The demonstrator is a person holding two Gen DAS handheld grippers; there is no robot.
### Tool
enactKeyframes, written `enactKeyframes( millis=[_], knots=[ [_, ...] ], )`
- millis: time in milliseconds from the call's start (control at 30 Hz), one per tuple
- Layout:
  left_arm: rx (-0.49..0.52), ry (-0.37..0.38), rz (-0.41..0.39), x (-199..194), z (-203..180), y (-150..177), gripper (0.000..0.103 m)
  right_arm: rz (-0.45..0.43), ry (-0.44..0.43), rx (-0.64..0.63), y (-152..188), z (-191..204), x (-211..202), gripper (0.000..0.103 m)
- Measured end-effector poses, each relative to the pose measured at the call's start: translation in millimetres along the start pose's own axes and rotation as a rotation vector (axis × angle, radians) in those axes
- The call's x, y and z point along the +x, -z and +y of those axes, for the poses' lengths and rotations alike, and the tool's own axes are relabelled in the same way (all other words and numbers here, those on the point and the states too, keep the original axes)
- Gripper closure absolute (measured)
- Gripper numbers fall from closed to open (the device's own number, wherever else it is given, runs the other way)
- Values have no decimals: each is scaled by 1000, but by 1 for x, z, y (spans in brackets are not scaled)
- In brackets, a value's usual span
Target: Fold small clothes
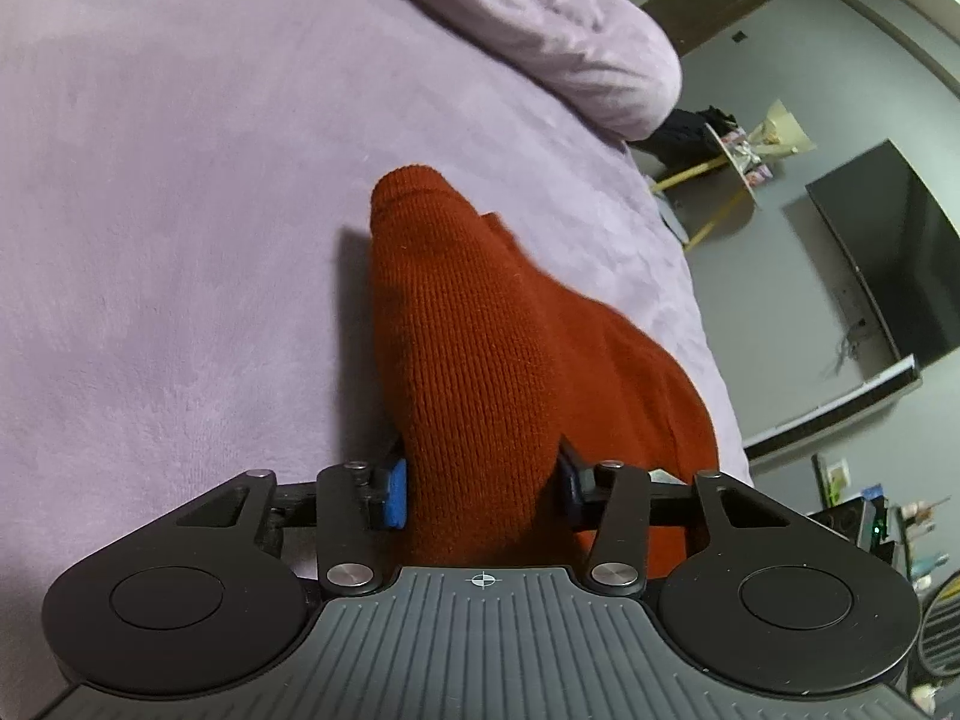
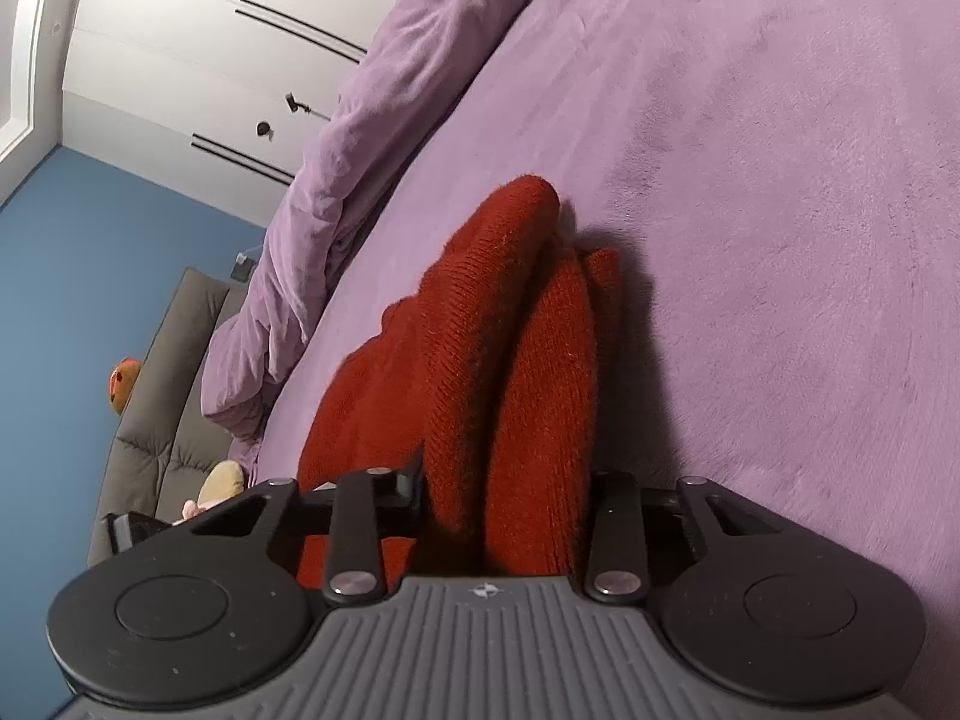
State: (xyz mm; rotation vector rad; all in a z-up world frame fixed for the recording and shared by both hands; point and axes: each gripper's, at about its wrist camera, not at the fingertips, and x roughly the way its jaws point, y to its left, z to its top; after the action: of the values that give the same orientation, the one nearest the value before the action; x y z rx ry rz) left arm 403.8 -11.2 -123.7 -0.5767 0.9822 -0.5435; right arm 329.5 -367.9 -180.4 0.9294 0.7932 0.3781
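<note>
A rust-red knit garment [image 1: 468, 312] lies bunched on the lilac bed cover [image 1: 180, 240] and runs up into my left gripper [image 1: 483, 480]. Its blue pad [image 1: 396, 492] and the opposite finger press the thick fold from both sides, so it is shut on the cloth. In the right wrist view the same red knit [image 2: 516, 312] rises in two or three stacked folds from the bed cover [image 2: 750, 210]. My right gripper [image 2: 507, 480] is shut on those folds, which fill the gap between its black fingers. The fingertips are hidden by the cloth.
A crumpled lilac duvet [image 1: 570, 30] [image 2: 360, 120] is heaped along the bed's far side. Beyond the bed edge are a dark TV [image 1: 888, 258], a small round table [image 1: 720, 180], a grey sofa [image 2: 162, 408] with plush toys [image 2: 222, 480] and white wardrobe doors [image 2: 210, 60].
</note>
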Motion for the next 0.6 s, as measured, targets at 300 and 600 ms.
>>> enactKeyframes(
  millis=[300, 600],
  knots=[
    [96, -115, 14, -97, -17, 6, 52, 159, -149, 99, 59, 47, 22, 71],
    [95, -398, -43, -165, 8, 68, 54, -18, 243, -198, 126, 114, 0, 50]
  ],
)
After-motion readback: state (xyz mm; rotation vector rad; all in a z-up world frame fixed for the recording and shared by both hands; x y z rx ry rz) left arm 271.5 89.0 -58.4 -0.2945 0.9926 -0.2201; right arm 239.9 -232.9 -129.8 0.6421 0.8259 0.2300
